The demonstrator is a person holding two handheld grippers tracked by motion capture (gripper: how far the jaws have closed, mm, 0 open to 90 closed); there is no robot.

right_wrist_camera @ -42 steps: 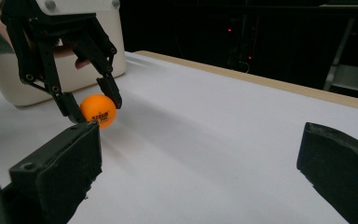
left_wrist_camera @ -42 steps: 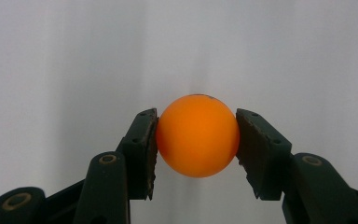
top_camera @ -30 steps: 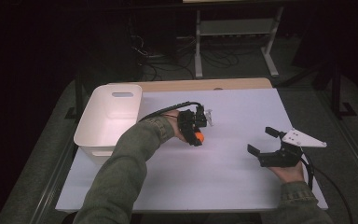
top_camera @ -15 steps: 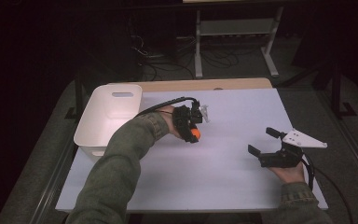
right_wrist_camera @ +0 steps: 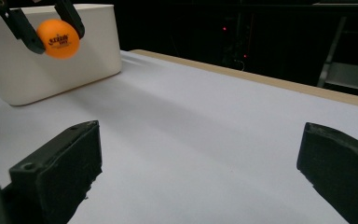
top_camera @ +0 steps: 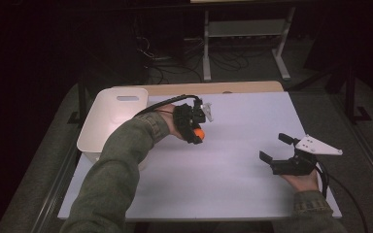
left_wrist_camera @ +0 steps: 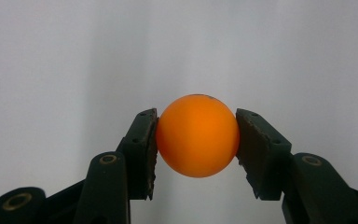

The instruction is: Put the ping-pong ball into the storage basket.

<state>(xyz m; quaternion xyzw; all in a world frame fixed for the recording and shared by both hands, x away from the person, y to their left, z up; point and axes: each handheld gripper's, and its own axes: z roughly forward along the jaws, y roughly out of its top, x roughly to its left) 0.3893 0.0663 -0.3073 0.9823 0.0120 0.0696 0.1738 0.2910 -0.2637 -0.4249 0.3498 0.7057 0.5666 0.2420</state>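
Observation:
An orange ball (left_wrist_camera: 197, 135) sits pinched between the two black pads of my left gripper (left_wrist_camera: 196, 140), held clear above the white tabletop. From above, the same ball (top_camera: 199, 133) shows at the tip of the left gripper (top_camera: 197, 132), near the middle of the table and right of the white bin (top_camera: 114, 119). In the right gripper view the ball (right_wrist_camera: 58, 38) hangs in front of the bin's wall (right_wrist_camera: 51, 70). My right gripper (top_camera: 274, 147) rests low at the table's right side, jaws wide apart with nothing between them.
The white sheet (top_camera: 233, 170) covers the tabletop, with a wooden edge (top_camera: 223, 88) along the far side. A metal shelf frame (top_camera: 245, 39) and cables stand on the dark floor behind.
My left gripper has lifted with the ball and drifted left toward the bin. The right gripper has stayed where it was.

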